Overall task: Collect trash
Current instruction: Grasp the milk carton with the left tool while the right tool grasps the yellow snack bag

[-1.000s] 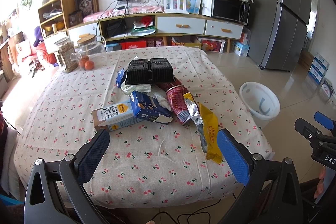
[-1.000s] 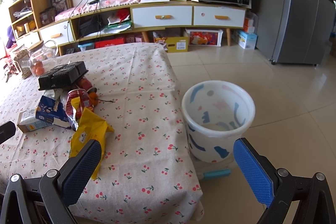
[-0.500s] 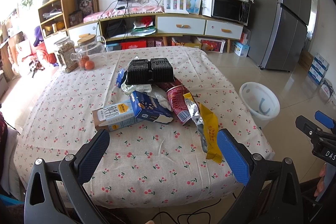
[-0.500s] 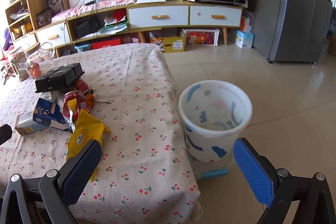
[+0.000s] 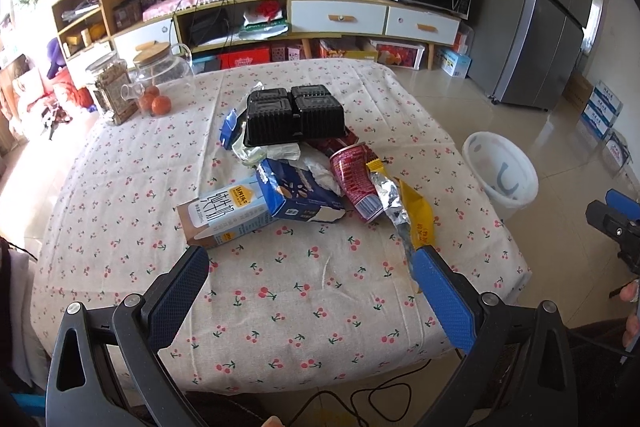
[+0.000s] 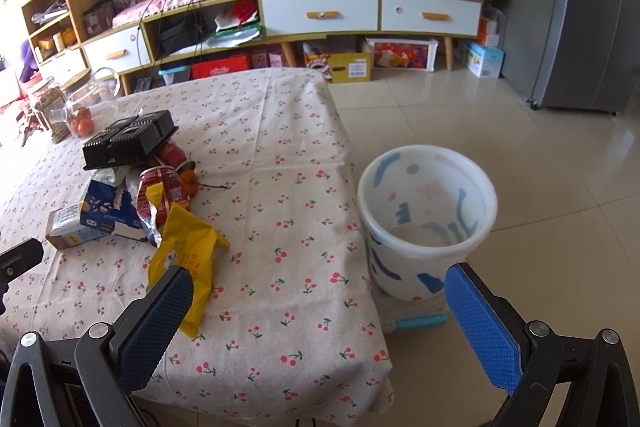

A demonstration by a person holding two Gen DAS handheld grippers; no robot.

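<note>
Cherry-print tablecloth (image 5: pixel 320 291) bears piled trash (image 5: pixel 304 171) — both hand-held grippers, left (image 5: pixel 312 277) and right (image 6: pixel 316 307), gape wide, empty.

I see a cream tablecloth (image 5: pixel 280 291) dotted with red cherries, holding a black plastic tray (image 5: pixel 295 115), a red can (image 5: pixel 356 183), and a yellow wrapper (image 6: pixel 190 251). My gripper pads (image 6: pixel 156 323) are blue, and the bin (image 6: pixel 426 223) is white with blue and pink marks.

Daylight floods in from the far left, blowing out the floor (image 5: pixel 16 131) beside the table to white in the left wrist view and washing the shelf (image 6: pixel 48 23) on that side pale in the right wrist view. The tiled floor (image 6: pixel 460 115) on the right carries soft glare, and shadows on the tablecloth (image 5: pixel 280 291) are faint. Both views are sharp at centre, with fisheye bending and dark corners at the edges.
</note>
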